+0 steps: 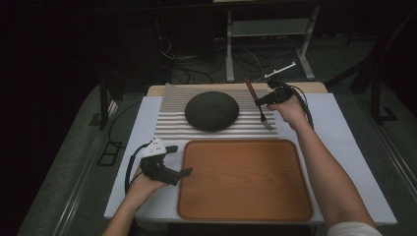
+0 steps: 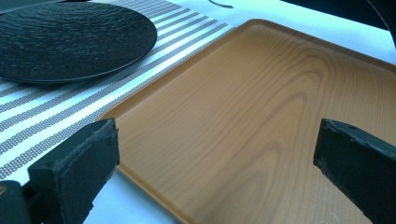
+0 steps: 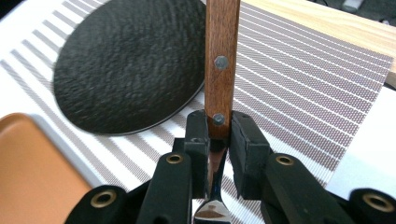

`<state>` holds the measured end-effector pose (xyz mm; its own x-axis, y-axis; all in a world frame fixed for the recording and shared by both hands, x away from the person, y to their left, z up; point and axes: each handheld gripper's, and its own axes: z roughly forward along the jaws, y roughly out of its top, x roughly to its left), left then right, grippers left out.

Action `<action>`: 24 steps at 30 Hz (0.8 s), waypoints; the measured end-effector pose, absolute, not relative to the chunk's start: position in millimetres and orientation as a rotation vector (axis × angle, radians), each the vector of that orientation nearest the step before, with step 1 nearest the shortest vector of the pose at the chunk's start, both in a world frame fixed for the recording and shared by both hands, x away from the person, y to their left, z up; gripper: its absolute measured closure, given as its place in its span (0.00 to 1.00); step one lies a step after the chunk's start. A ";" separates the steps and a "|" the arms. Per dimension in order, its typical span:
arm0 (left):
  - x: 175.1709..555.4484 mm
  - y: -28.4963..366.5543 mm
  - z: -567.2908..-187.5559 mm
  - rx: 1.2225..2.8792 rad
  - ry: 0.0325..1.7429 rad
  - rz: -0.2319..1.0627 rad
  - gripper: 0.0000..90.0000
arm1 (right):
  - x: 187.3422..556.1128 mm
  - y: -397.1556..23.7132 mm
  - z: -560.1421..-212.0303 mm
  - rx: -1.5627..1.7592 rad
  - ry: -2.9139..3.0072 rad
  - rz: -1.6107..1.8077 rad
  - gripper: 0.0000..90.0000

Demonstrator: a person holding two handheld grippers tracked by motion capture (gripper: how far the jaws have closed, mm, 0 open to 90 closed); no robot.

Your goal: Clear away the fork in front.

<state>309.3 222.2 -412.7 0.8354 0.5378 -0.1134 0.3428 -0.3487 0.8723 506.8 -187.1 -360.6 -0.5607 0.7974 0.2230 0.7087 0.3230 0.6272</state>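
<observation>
The high view looks down from above the table's near side. Both gripper views sit low and close, sharing the black plate [image 2: 70, 39] and striped mat [image 3: 299, 88].

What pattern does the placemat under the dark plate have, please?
The placemat has grey and white stripes, clearest in the right gripper view.

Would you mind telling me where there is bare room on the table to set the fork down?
The rectangular wooden tray is entirely bare. The striped grey-and-white placemat has free strips either side of the round black textured plate. White tabletop lies open right of the tray. The right gripper holds the wood-handled fork over the mat's right end.
</observation>
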 end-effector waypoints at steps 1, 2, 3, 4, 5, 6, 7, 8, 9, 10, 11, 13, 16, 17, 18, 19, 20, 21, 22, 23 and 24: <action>309.3 222.1 -413.0 1.971 0.652 0.234 0.00 | 503.9 -188.0 -359.8 1.395 2.447 1.071 0.86; 309.3 222.1 -413.0 1.971 0.652 0.234 0.00 | 503.9 -188.0 -359.8 1.395 2.447 1.071 0.86; 309.1 221.8 -413.3 1.971 0.652 0.231 0.00 | 499.1 -189.8 -358.3 1.379 2.448 1.089 0.86; 309.2 221.3 -414.0 1.971 0.652 0.229 0.00 | 491.0 -192.2 -356.6 1.360 2.446 1.119 0.86; 309.2 221.3 -414.0 1.971 0.652 0.229 0.00 | 491.0 -192.2 -356.6 1.360 2.446 1.119 0.86; 309.3 221.1 -414.3 1.970 0.651 0.225 0.00 | 482.3 -194.4 -355.3 1.346 2.444 1.145 0.86; 309.4 221.1 -414.4 1.970 0.649 0.222 0.00 | 482.3 -194.4 -355.3 1.346 2.444 1.145 0.86; 309.4 221.0 -414.4 1.967 0.650 0.223 0.00 | 473.3 -196.9 -354.1 1.322 2.443 1.174 0.86; 309.4 221.0 -414.4 1.967 0.650 0.223 0.00 | 473.3 -196.9 -354.1 1.322 2.443 1.174 0.86; 309.3 220.9 -414.4 1.964 0.651 0.224 0.00 | 464.0 -199.1 -353.2 1.299 2.438 1.209 0.86; 309.3 220.9 -414.4 1.964 0.651 0.224 0.00 | 464.0 -199.1 -353.2 1.299 2.438 1.209 0.86; 309.2 220.9 -414.5 1.963 0.653 0.226 0.00 | 454.9 -201.0 -353.5 1.281 2.438 1.230 0.86; 309.3 220.6 -414.9 1.966 0.658 0.230 0.00 | 437.6 -204.0 -354.8 1.240 2.439 1.261 0.86; 309.3 220.5 -415.0 1.966 0.659 0.231 0.00 | 437.6 -204.0 -354.8 1.240 2.439 1.261 0.86; 309.3 220.4 -415.1 1.968 0.661 0.236 0.00 | 430.5 -206.5 -355.8 1.222 2.433 1.282 0.86; 309.3 220.4 -415.1 1.968 0.661 0.236 0.00 | 430.5 -206.5 -355.8 1.222 2.433 1.282 0.86; 309.1 220.3 -415.1 1.969 0.662 0.240 0.00 | 424.2 -209.5 -356.8 1.206 2.426 1.298 0.86; 308.9 220.3 -415.0 1.969 0.662 0.242 0.00 | 422.1 -210.7 -357.3 1.200 2.424 1.306 0.86; 308.8 220.4 -415.0 1.969 0.665 0.244 0.00 | 422.1 -210.7 -357.3 1.200 2.424 1.306 0.86; 308.7 220.4 -415.0 1.969 0.666 0.245 0.00 | 419.4 -212.4 -358.0 1.192 2.421 1.313 0.86; 308.9 220.2 -415.3 1.969 0.669 0.248 0.00 | 412.9 -215.9 -359.7 1.181 2.416 1.332 0.86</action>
<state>308.9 220.2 -415.3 0.8258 0.5531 -0.1098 0.3482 -0.3469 0.8709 412.9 -215.9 -359.7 -0.6821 0.6927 0.2344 0.5680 0.3000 0.7664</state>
